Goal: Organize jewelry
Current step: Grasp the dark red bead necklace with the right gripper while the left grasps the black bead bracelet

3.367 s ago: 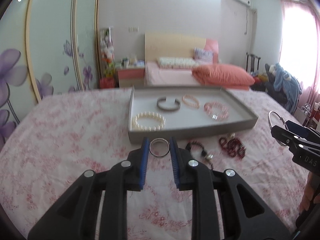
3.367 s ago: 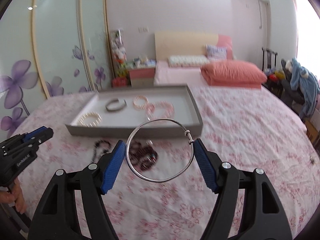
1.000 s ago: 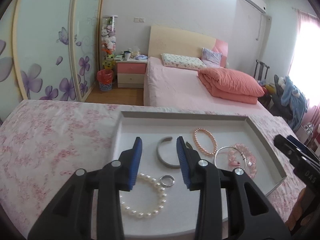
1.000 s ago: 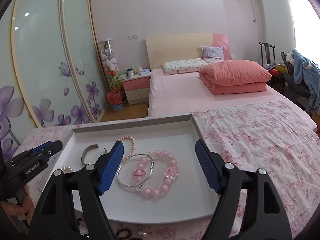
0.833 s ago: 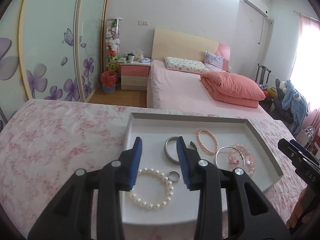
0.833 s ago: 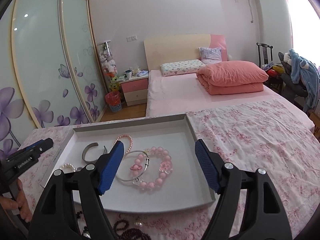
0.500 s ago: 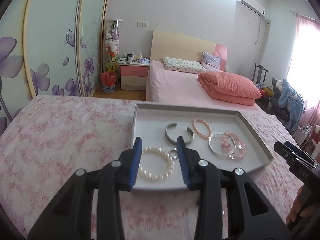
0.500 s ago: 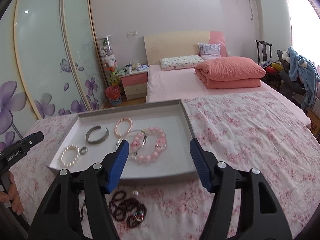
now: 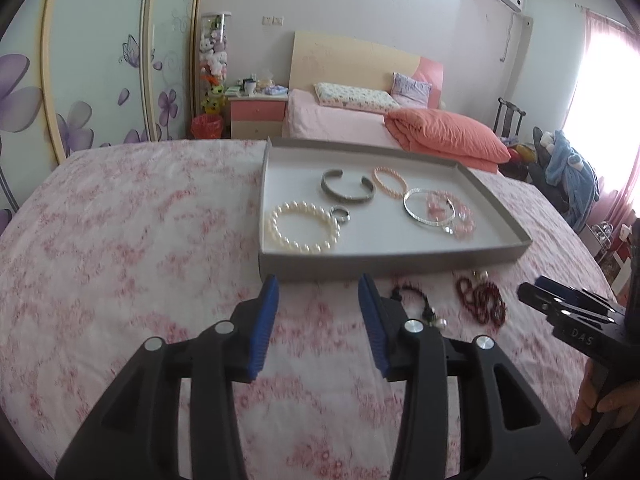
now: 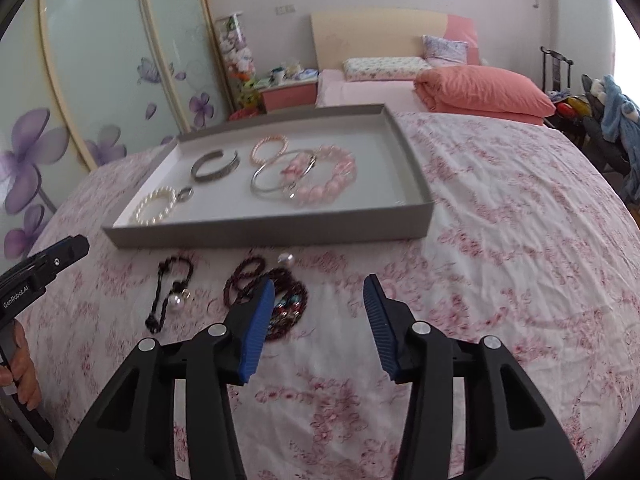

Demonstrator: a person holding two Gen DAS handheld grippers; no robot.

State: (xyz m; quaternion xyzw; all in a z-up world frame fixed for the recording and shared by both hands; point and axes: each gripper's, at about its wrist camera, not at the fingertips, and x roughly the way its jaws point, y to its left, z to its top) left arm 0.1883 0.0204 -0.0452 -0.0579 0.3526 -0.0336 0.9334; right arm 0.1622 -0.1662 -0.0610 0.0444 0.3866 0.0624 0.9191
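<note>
Outside the tray (image 10: 280, 227), on the surface just before its near wall, lie the red beads (image 10: 276, 296), touching the left tip of the right claw (image 10: 319, 294), and the black strand (image 9: 416, 304), nearer the left claw (image 9: 318, 294); both claws gape empty.

The right tool (image 10: 319, 286) is hovering with its blue fingers spread wide and empty above a floral tabletop (image 10: 500, 240). Dark red beads (image 10: 276, 292) are lying just beyond, and a grey tray (image 10: 412, 168) is holding what look like six jewelry pieces.
</note>
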